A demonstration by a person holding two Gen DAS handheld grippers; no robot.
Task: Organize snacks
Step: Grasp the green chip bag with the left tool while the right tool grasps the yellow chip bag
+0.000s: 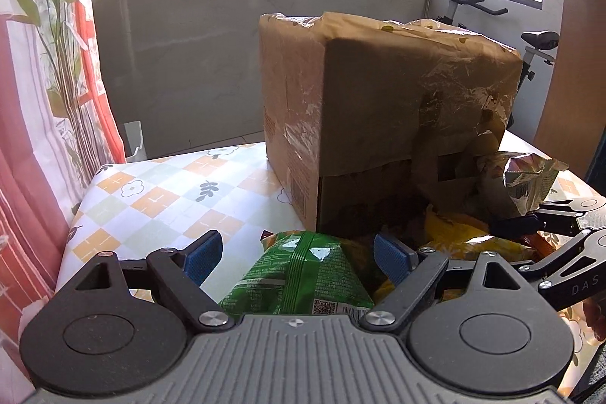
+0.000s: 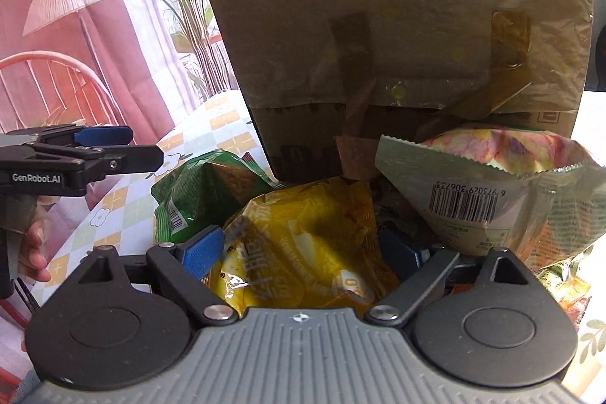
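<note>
Snack bags lie low in both frames before the cardboard box point(image 1: 378, 108): green bag point(image 1: 303, 275) between the left gripper's point(image 1: 297, 254) wide-open jaws, yellow bag point(image 2: 303, 245) between the right gripper's point(image 2: 303, 252), neither gripped.

Both my wrist cameras look close, slightly downward.
They share the cardboard box point(image 1: 386, 116) point(image 2: 397, 36), green bag point(image 1: 303, 275) point(image 2: 200, 192), yellow bag point(image 1: 466, 241) point(image 2: 303, 237).

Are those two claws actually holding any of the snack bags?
Neither: left gripper straddles the green bag, right gripper the yellow bag, jaws open.
</note>
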